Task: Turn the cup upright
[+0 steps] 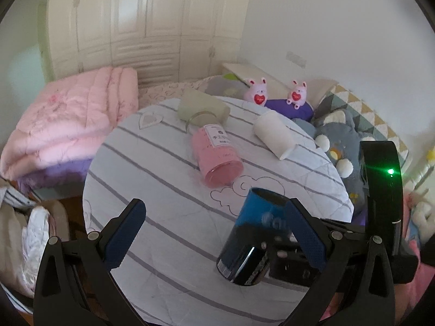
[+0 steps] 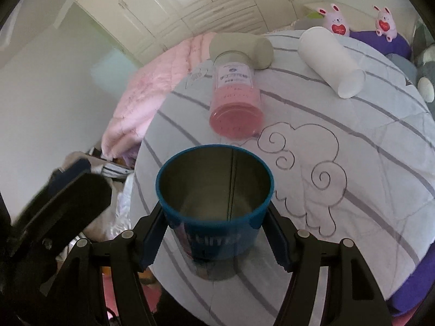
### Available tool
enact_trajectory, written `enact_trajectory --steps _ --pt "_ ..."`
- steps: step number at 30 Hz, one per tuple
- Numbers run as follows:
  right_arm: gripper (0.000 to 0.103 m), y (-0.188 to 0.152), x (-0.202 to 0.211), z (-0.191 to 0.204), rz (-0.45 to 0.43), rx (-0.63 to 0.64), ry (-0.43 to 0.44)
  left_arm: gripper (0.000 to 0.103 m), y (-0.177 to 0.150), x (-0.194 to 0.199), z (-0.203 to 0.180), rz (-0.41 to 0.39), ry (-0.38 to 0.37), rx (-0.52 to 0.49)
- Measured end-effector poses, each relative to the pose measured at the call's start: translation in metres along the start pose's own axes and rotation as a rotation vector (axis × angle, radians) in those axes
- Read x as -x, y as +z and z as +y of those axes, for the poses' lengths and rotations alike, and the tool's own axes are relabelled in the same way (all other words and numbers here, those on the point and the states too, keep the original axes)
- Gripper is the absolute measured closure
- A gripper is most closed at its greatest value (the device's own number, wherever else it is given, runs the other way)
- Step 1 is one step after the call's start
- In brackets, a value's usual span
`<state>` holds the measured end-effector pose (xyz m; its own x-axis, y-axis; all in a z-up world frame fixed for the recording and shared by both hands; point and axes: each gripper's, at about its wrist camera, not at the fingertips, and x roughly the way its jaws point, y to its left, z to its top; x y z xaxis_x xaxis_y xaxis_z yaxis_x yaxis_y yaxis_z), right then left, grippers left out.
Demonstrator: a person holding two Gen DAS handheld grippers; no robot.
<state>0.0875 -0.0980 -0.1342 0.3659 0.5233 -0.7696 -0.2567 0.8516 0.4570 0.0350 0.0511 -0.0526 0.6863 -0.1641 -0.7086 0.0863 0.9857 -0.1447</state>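
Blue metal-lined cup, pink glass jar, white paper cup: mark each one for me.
Blue metal-lined cup (image 2: 217,233): right wrist view, outer blue wall.
Pink glass jar (image 2: 235,103): right wrist view, pink side near its base.
White paper cup (image 1: 273,133): left wrist view, mid side wall.

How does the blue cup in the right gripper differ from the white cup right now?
The blue cup is clamped between the right gripper's fingers, mouth up; the white cup lies on its side on the striped cloth, untouched. The blue cup is dark blue with print and a metallic inside; the white cup is plain white. The blue cup looks shorter and wider. Both are open-topped cylinders.
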Motion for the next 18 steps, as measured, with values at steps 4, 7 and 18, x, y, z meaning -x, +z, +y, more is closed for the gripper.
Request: enact_trajectory --steps 4,7,18 --pt "0.023 0.010 -0.010 -0.008 -0.017 -0.021 -0.048 0.000 0.003 -0.008 -0.003 0.013 0.033 -0.008" --pt "0.023 0.012 -0.018 -0.019 0.009 -0.053 -0.016 0.000 0.005 -0.015 -0.012 0.030 0.040 -0.021" --pt "0.022 0.003 0.005 -0.041 -0.033 -0.004 -0.003 0.000 0.015 -0.053 -0.056 0.150 -0.017 -0.118"
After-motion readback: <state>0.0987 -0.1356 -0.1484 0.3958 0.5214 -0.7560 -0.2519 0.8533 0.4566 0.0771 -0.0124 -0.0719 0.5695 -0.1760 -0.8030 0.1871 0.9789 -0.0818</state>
